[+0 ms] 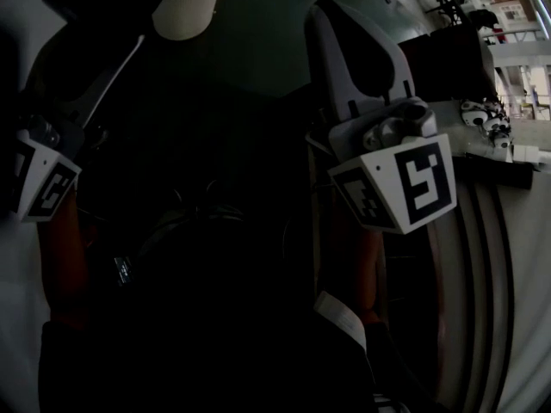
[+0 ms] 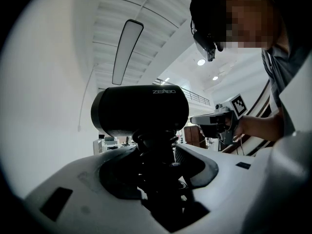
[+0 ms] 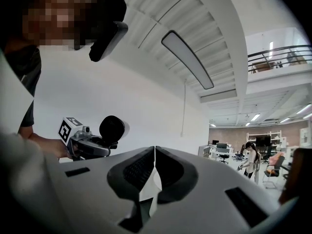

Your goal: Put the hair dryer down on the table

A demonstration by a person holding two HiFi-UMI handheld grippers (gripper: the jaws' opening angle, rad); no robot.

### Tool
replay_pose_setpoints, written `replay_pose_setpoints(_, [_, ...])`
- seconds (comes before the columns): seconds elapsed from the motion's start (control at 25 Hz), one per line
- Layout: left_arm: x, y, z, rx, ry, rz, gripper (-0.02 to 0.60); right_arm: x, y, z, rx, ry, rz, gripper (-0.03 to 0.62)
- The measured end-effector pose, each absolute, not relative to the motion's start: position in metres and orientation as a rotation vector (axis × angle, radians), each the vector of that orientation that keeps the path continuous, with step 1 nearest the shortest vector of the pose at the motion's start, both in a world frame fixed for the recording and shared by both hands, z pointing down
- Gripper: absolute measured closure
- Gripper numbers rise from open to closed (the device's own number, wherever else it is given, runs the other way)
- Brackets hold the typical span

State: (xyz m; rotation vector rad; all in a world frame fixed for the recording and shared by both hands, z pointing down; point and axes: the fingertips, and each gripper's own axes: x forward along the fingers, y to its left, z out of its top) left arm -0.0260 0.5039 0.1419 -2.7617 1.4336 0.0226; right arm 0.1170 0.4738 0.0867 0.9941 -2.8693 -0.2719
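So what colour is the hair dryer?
The hair dryer is black, with faint pale lettering on its body; it shows best in the left gripper view.

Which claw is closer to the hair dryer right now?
Left. The left claw is clamped on the hair dryer, holding it up; the right claw is closed on nothing, apart from it, off to the side.

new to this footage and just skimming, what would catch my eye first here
The black hair dryer fills the middle of the left gripper view, its handle clamped in the left gripper. In the right gripper view the right gripper has its fingers pressed together on nothing. The head view is mostly dark, with the white marker cube bright at right.
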Motion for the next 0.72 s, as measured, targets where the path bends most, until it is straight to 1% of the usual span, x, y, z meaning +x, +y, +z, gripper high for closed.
replay_pose_setpoints(0.2, [-0.01, 0.504, 0.139, -2.732, 1.415, 0.016, 0.37, 0.138, 0.472, 0.082, 1.049, -2.876, -0.291, 0.585])
replay_pose_setpoints(0.44, [0.055, 0.485, 0.151, -2.669, 1.444, 0.016, 0.37, 0.21, 0.448, 0.101, 1.065, -2.904, -0.218, 0.585])
replay_pose_setpoints(0.52, [0.05, 0.482, 0.156, -2.662, 1.441, 0.003, 0.37, 0.207, 0.444, 0.101, 1.075, -2.887, -0.222, 0.585])
replay_pose_setpoints(0.72, [0.007, 0.472, 0.148, -2.68, 1.443, 0.012, 0.37, 0.164, 0.434, 0.091, 1.061, -2.865, -0.242, 0.585])
